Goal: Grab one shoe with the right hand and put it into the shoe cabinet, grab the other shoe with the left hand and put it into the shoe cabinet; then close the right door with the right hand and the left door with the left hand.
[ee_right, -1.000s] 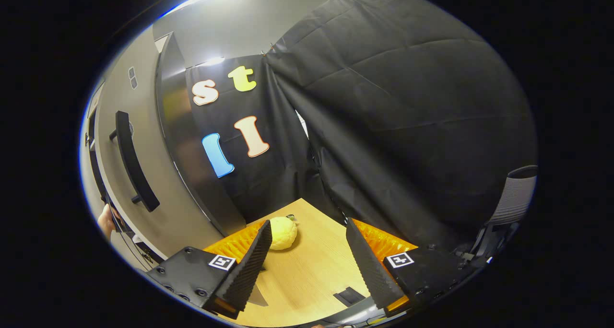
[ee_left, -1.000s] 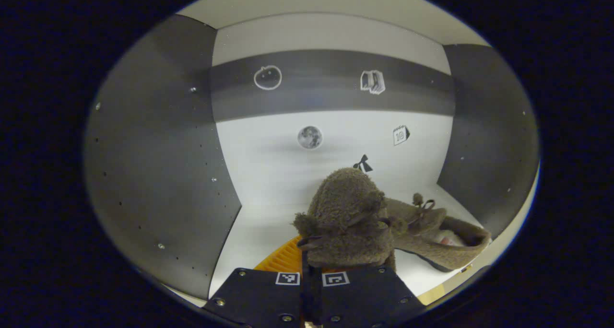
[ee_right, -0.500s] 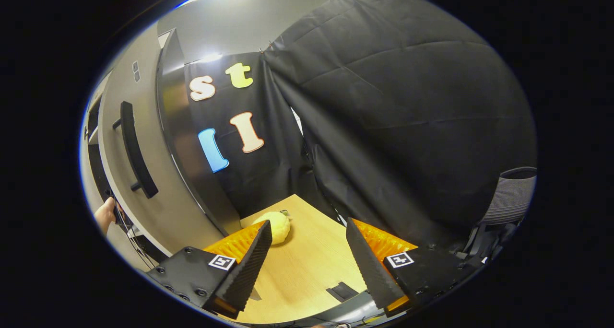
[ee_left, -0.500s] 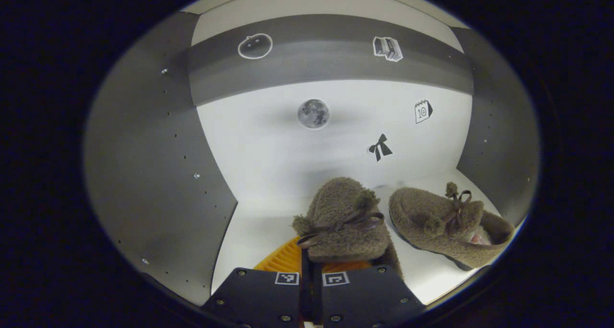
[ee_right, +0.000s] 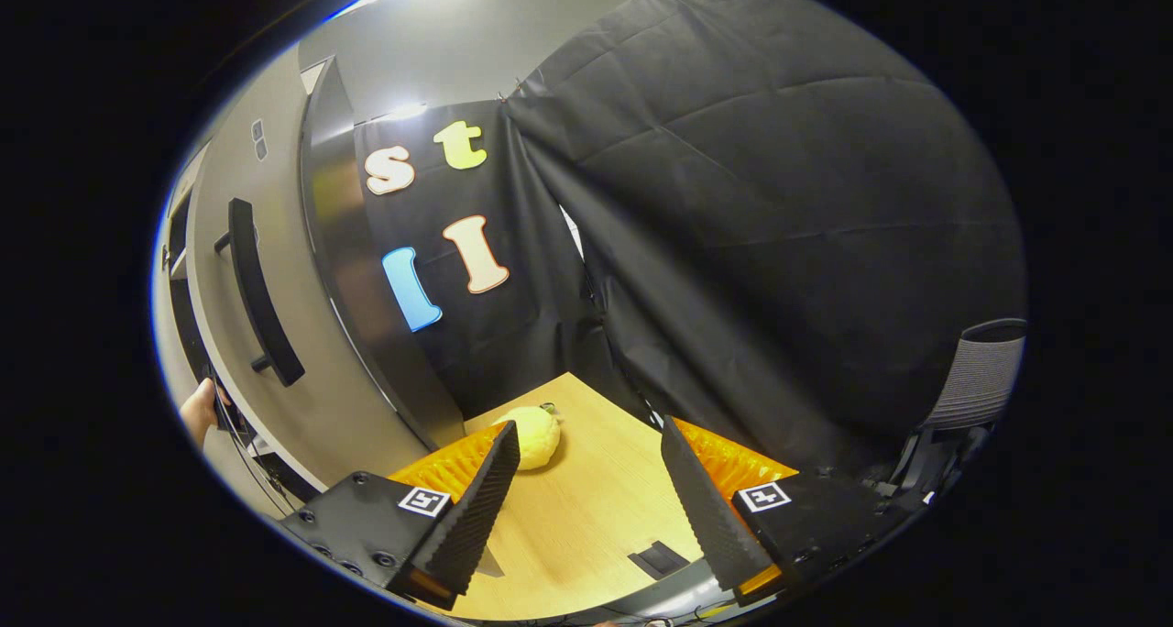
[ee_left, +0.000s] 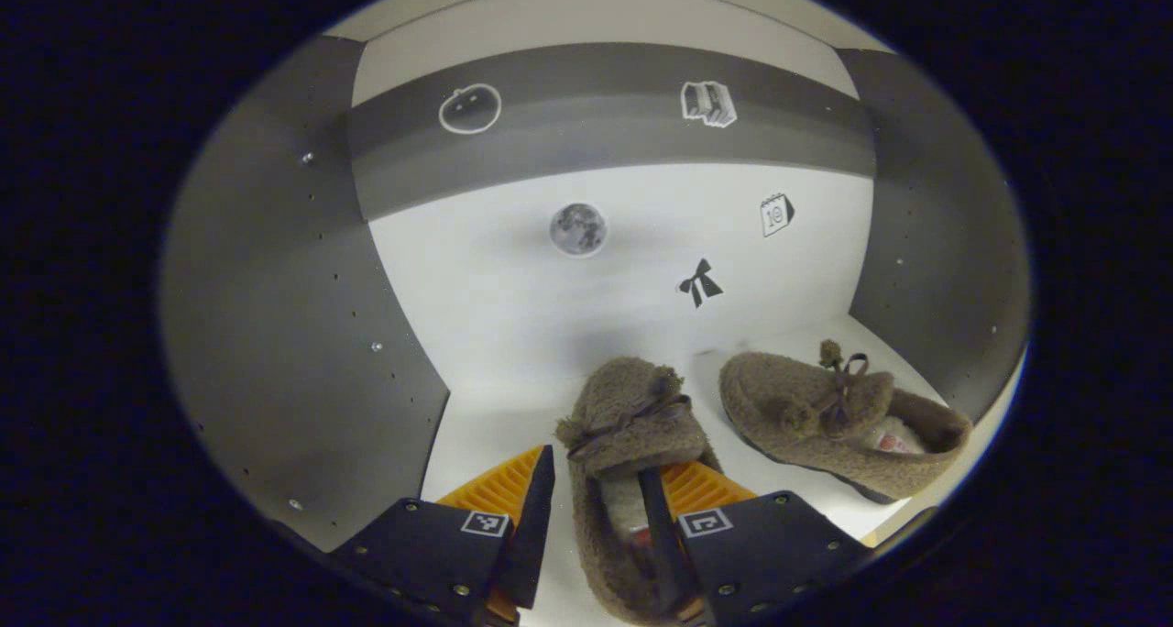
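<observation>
In the left gripper view I look into the shoe cabinet, with its white shelf and grey side walls. Two brown fuzzy shoes lie on the shelf. The nearer shoe rests toe-first toward the back wall, and my left gripper stands open around its heel end, one finger beside it and the other over its opening. The second shoe lies to its right, apart from it. In the right gripper view my right gripper hangs open and empty over a wooden table, beside the cabinet's open right door with its black handle.
A yellow plush ball lies on the wooden table near the door's foot. A hand shows at the door's left edge. A grey mesh chair stands at the right. Small stickers dot the cabinet's back wall.
My left gripper has opened and let go of the nearer shoe, which came down from its tilted, lifted pose to rest on the shelf. The right gripper has barely moved.
</observation>
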The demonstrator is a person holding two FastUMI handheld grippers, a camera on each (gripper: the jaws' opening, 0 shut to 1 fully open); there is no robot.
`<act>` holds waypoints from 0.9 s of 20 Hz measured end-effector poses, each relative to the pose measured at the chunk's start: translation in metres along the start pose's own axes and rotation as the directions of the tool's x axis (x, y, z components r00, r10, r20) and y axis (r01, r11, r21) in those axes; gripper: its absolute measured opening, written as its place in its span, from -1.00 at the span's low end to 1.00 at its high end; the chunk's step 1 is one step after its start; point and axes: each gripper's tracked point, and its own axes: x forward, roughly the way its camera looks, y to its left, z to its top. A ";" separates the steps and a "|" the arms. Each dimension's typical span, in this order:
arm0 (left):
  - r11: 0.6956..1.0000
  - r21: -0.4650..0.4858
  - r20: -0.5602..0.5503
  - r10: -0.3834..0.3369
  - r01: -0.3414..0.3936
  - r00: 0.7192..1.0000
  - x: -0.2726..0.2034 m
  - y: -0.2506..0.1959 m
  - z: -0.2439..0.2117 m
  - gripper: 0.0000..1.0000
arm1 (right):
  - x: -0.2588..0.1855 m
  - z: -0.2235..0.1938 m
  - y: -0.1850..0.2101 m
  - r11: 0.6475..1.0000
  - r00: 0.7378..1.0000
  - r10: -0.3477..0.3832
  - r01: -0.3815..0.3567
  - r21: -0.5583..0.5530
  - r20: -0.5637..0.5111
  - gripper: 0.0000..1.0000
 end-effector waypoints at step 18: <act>0.996 -0.086 0.425 0.014 0.025 0.905 -0.204 -0.015 0.056 0.79 | 0.026 0.061 0.044 0.981 0.989 0.139 -0.129 -0.143 0.058 0.96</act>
